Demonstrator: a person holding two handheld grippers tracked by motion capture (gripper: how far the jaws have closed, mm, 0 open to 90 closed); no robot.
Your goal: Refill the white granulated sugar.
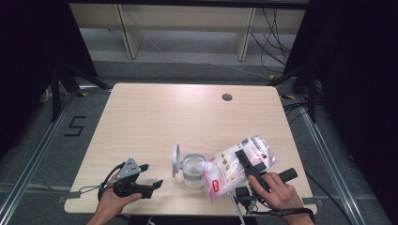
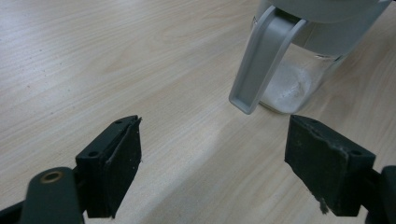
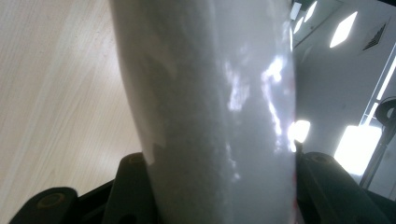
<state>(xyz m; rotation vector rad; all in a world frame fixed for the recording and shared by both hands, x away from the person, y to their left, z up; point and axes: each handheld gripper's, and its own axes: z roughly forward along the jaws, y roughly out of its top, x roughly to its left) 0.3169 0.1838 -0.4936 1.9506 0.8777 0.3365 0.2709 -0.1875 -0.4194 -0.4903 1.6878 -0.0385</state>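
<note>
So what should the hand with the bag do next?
Probably tip the bag a bit more. The right tongs grip it slanted, its low corner over the open jar, which holds just a little white powder. The left tongs wait open beside it.

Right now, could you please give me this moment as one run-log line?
right gripper: shut on bag, tilted over jar | left gripper: open, empty, beside jar | lid: flipped open

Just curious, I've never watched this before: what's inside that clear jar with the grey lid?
The jar has a thin white powdery layer on its bottom. The bag, clamped in the right gripper, tilts over its mouth, hiding whether anything pours.
</note>
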